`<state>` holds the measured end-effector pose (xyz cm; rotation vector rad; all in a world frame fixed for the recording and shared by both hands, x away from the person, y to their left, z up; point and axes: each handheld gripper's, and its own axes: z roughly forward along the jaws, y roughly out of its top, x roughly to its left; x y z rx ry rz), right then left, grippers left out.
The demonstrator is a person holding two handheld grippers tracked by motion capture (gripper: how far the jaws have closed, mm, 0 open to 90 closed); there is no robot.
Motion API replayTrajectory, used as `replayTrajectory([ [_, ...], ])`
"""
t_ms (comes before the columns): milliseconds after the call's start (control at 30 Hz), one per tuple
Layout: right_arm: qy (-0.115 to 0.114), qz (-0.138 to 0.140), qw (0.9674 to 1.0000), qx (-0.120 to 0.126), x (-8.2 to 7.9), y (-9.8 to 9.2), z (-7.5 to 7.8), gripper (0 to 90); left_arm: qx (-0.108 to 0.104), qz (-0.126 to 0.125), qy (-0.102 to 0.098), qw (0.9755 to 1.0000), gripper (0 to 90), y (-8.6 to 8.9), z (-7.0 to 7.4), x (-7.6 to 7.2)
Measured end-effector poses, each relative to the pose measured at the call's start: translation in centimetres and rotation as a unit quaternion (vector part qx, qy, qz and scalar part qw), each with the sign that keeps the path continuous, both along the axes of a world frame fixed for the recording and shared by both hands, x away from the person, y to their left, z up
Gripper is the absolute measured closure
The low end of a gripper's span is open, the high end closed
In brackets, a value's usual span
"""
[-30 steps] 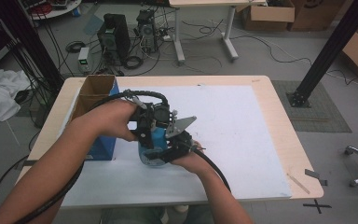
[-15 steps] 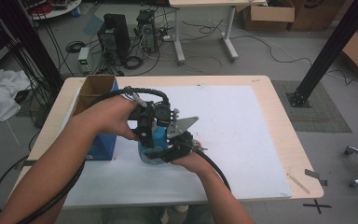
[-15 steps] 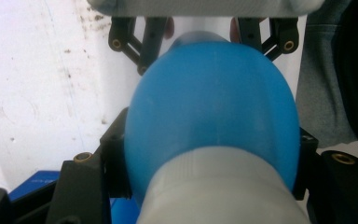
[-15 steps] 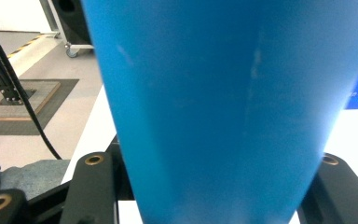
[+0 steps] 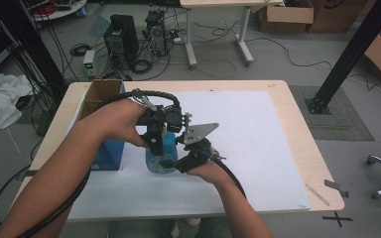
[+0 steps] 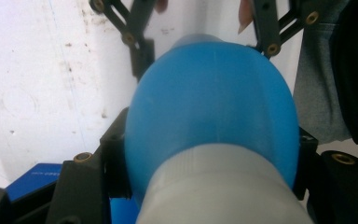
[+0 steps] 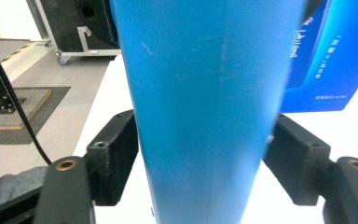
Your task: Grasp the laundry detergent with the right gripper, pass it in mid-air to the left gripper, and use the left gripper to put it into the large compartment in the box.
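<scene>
Now, bottle: your blue bottle (image 5: 159, 154) stands upright on the table between both tongs; smooth blue body, pale ribbed neck at the top.
Left tongs (image 5: 155, 144): clamped on the bottle's upper part from above.
Right tongs (image 5: 171, 162): jaws have just been opening; the bottle's body sits between them, pads at its sides; whether they press it you can't tell.
Count: one bottle, two tongs, one blue box (image 5: 107, 151) just beside your left tongs.
Surface: white sheet (image 5: 258, 139) on a wooden table (image 5: 305, 148).
Room: grey floor with cables beyond the tongs.
</scene>
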<state>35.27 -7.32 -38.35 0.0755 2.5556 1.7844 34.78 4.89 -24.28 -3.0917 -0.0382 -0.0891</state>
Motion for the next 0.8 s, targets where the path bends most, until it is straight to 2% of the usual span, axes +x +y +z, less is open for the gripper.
replayTrajectory([
  [333, -0.006, 0.006, 0.9998, -0.021, 0.1, -1.5, 2.2, 22.9, 0.001, 0.004, 0.005, 1.0000, 38.2, -0.3, 0.6, 0.3],
  [467, -0.005, 0.011, 0.9995, -0.029, 0.0, -2.1, 2.6, 17.0, 0.000, 0.009, 0.009, 0.9999, 38.2, -0.3, 0.8, 0.6],
  [633, -0.003, 0.009, 0.9987, -0.050, 0.0, -2.8, 3.0, 12.9, 0.004, 0.024, 0.015, 0.9996, 38.2, -0.1, 1.4, 1.0],
  [667, -0.001, 0.007, 0.9979, -0.064, 0.0, -3.5, 3.5, 10.5, 0.005, 0.032, 0.015, 0.9994, 38.2, 0.0, 1.6, 1.1],
  [800, -0.002, 0.005, 0.9954, -0.095, 0.0, -4.4, 4.4, 4.9, 0.006, 0.057, 0.020, 0.9982, 38.1, 0.6, 2.7, 1.6],
])
